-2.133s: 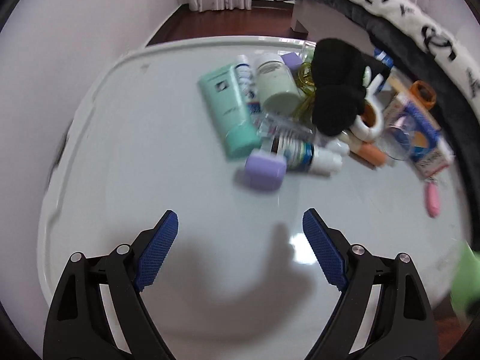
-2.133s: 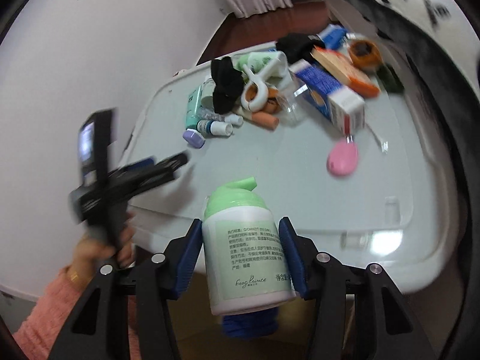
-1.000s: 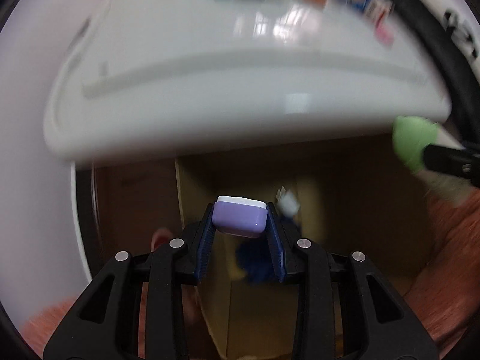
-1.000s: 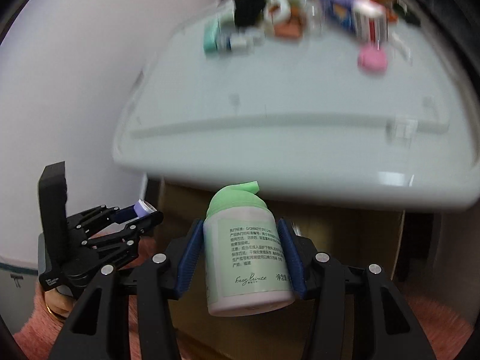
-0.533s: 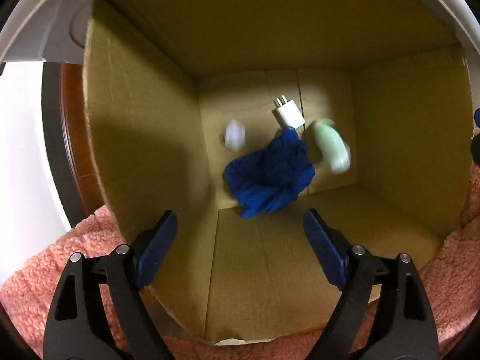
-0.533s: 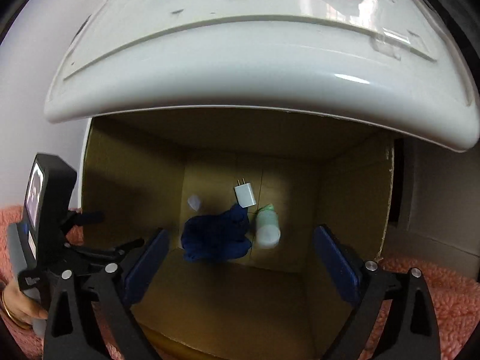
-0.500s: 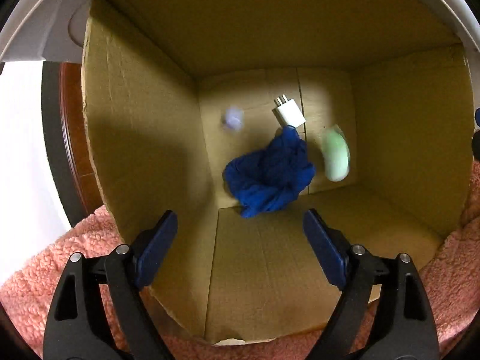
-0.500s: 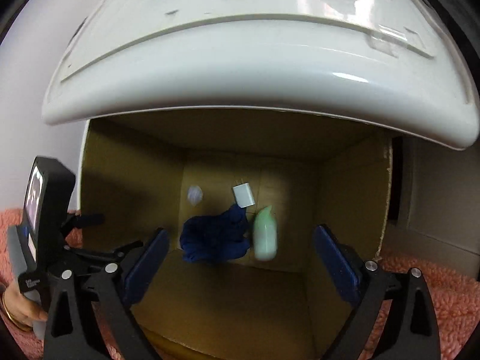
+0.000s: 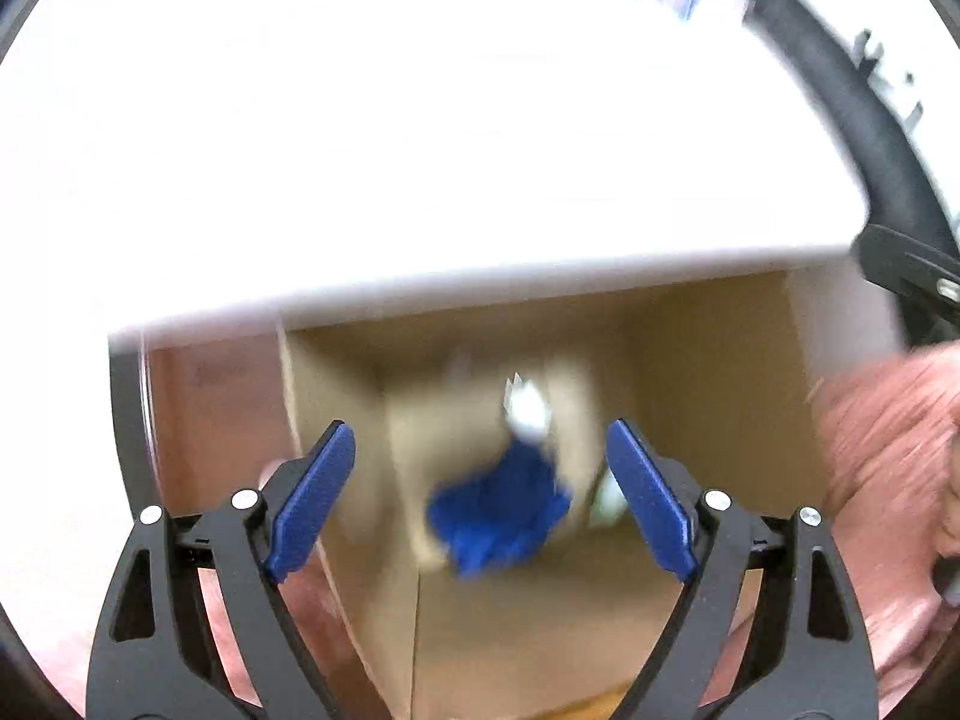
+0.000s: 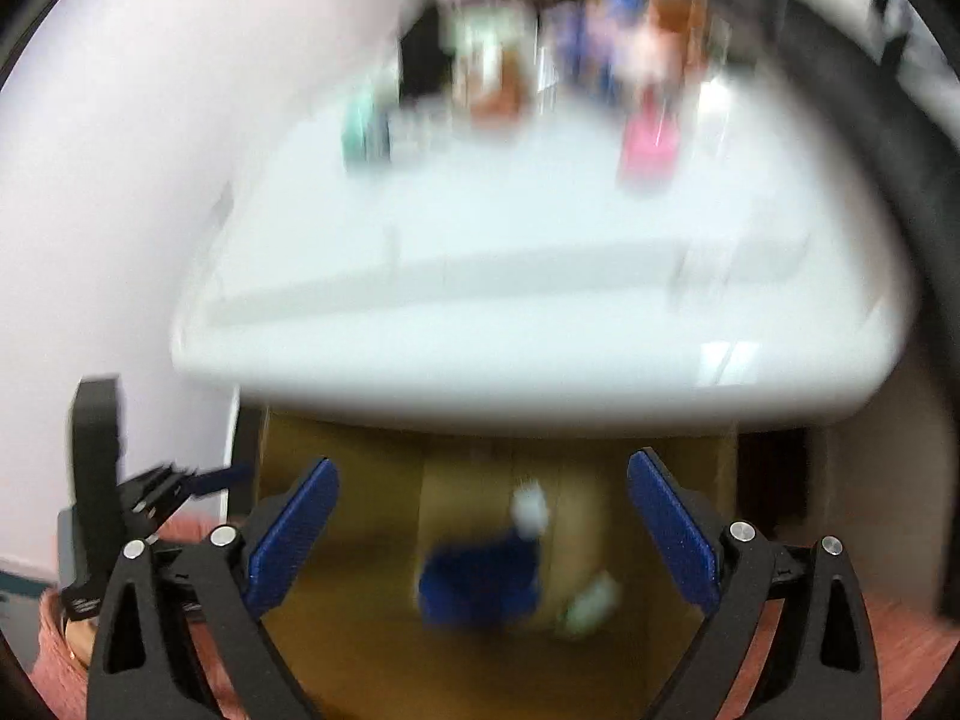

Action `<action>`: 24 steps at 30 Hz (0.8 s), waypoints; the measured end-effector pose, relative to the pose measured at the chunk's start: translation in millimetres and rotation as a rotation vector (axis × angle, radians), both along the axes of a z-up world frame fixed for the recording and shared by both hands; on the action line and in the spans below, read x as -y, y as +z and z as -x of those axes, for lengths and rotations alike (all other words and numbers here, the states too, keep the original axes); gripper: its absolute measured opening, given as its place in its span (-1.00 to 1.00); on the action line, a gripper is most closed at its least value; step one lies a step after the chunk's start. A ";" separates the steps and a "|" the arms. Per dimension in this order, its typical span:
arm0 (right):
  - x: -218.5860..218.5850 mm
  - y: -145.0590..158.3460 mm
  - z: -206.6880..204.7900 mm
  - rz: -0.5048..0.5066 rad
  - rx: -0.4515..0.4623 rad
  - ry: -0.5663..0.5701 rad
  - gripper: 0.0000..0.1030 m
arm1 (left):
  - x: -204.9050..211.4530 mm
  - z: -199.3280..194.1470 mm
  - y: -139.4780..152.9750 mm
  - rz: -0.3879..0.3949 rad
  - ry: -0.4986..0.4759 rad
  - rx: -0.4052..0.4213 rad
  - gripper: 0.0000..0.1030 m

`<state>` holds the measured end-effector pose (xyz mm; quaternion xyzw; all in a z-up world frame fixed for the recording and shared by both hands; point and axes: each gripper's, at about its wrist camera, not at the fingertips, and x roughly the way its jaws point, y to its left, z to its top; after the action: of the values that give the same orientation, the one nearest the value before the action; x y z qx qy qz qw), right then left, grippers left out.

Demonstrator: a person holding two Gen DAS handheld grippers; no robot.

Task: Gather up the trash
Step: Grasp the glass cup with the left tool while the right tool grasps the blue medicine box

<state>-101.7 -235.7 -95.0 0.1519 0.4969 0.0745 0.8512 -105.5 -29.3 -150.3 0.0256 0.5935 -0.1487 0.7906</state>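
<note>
Both views are blurred by motion. My left gripper (image 9: 480, 480) stands open and empty above a brown cardboard box (image 9: 708, 372) under the white table's front edge (image 9: 480, 276). In the box lie a blue cloth (image 9: 498, 510), a white plug (image 9: 528, 408) and a pale green bottle (image 9: 606, 495). My right gripper (image 10: 480, 522) is also open and empty over the same box (image 10: 372, 648), where the blue cloth (image 10: 477, 588), the plug (image 10: 531, 507) and the green bottle (image 10: 591, 597) show. The left gripper (image 10: 180, 480) appears at the left of the right wrist view.
A heap of blurred items lies at the far end of the white table (image 10: 510, 312): a teal tube (image 10: 360, 132), a pink object (image 10: 651, 141), a black object (image 10: 420, 72), boxes. A white wall (image 10: 120, 180) is on the left. A dark padded edge (image 9: 864, 114) curves on the right. Pink sleeves (image 9: 888, 450) flank the box.
Both grippers let go of their loads, the purple container and the green bottle, which fell into the box. Since then both have lifted and tilted up, so the tabletop is back in view.
</note>
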 end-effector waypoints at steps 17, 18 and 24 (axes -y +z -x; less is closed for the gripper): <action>27.3 -27.4 -220.8 0.492 -0.066 0.026 0.39 | -18.9 -111.9 42.5 0.164 0.234 0.153 0.78; 25.8 -33.9 -228.6 0.495 -0.099 0.048 0.21 | -20.5 -112.2 40.5 0.175 0.247 0.142 0.78; 16.6 -45.4 -231.0 0.497 -0.166 0.090 -0.36 | -26.1 -109.9 36.9 0.199 0.279 0.114 0.78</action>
<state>129.3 -252.3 -140.4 -0.0786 0.5743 -0.0249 0.8145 4.5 -3.2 -113.4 -0.1270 0.5278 -0.0936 0.8346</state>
